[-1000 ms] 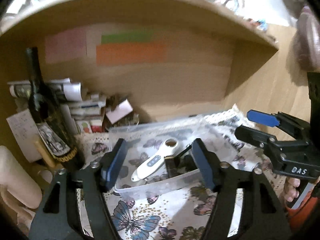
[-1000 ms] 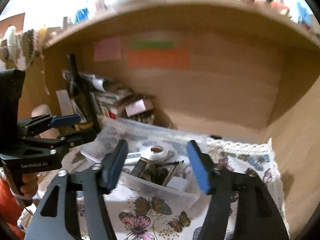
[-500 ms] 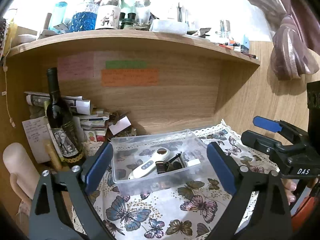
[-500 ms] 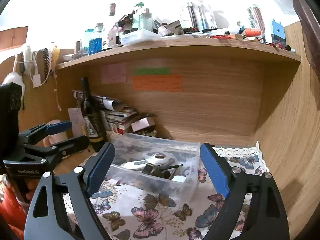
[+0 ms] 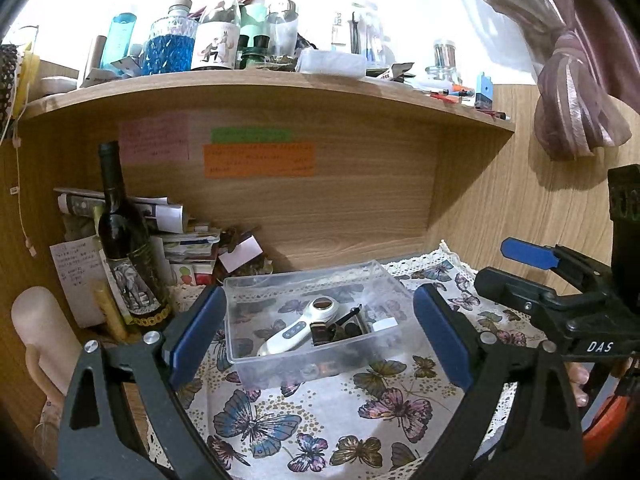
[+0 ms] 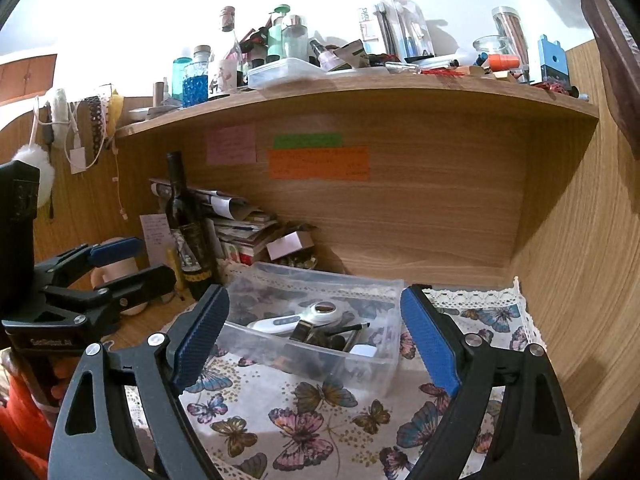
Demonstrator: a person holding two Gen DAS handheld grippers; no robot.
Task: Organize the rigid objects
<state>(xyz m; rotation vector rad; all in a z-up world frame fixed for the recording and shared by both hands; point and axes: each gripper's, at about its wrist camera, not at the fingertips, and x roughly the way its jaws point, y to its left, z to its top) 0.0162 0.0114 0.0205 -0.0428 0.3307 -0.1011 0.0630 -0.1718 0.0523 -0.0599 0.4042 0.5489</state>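
A clear plastic box (image 5: 280, 368) (image 6: 372, 368) stands on a butterfly-print cloth (image 5: 320, 420) (image 6: 320, 420) under a wooden shelf. It holds a white handheld device (image 5: 296, 330) (image 6: 296, 320), dark small items (image 5: 340, 330) (image 6: 328, 338) and a small white block (image 5: 385, 325) (image 6: 364, 350). My left gripper (image 5: 316, 336) is open and empty, held back from the box. My right gripper (image 6: 314, 338) is open and empty, also back from the box. Each gripper shows in the other's view: the right (image 5: 560, 292), the left (image 6: 92, 280).
A dark wine bottle (image 5: 124, 240) (image 6: 186, 224) stands left of the box beside stacked papers (image 5: 180, 240) (image 6: 236, 224). The shelf (image 5: 280, 84) (image 6: 360, 88) above carries several bottles and jars. Wooden walls close the back and right. A pale cylinder (image 5: 40, 332) stands at far left.
Both grippers have drawn back from the box and their jaws have opened wider. The top of the shelf has come into view.
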